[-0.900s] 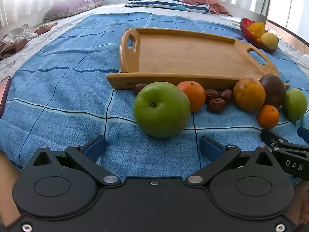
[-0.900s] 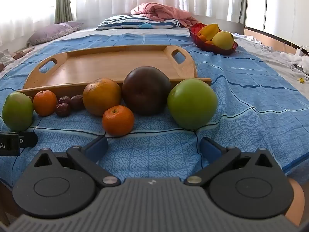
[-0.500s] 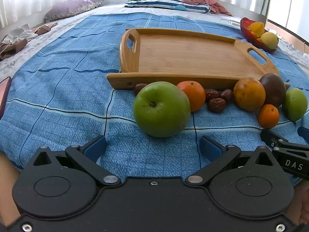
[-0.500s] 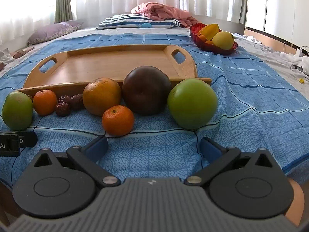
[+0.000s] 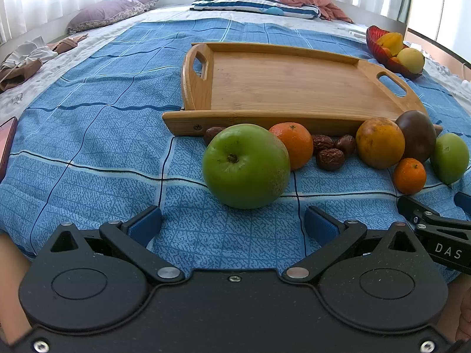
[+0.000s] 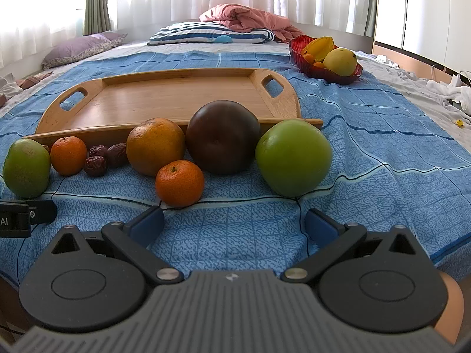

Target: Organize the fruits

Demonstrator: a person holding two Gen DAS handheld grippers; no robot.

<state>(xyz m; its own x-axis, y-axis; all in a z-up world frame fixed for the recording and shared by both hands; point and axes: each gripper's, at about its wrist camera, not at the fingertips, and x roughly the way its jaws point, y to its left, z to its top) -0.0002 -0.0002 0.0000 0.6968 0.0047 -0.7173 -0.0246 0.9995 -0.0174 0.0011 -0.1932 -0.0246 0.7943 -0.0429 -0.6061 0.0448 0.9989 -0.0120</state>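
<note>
A row of fruit lies on the blue bedspread in front of an empty wooden tray [image 5: 294, 88] [image 6: 164, 100]. In the left wrist view a big green apple [image 5: 245, 166] sits just ahead of my open, empty left gripper [image 5: 232, 225], with an orange [image 5: 294, 144], several dates [image 5: 329, 150], a larger orange [image 5: 379, 142], a dark fruit [image 5: 416, 135], a small mandarin [image 5: 409, 175] and a second green apple [image 5: 449, 157] to its right. In the right wrist view my open, empty right gripper [image 6: 234, 225] faces the mandarin [image 6: 179, 184], dark fruit [image 6: 222, 136] and green apple [image 6: 293, 157].
A red bowl [image 6: 306, 61] with yellow fruit stands at the back right of the tray. Pillows [image 6: 212, 33] and a pink blanket lie at the bed's head. A phone edge [image 5: 7, 144] lies at far left. The other gripper shows at each view's side edge [image 5: 435, 231].
</note>
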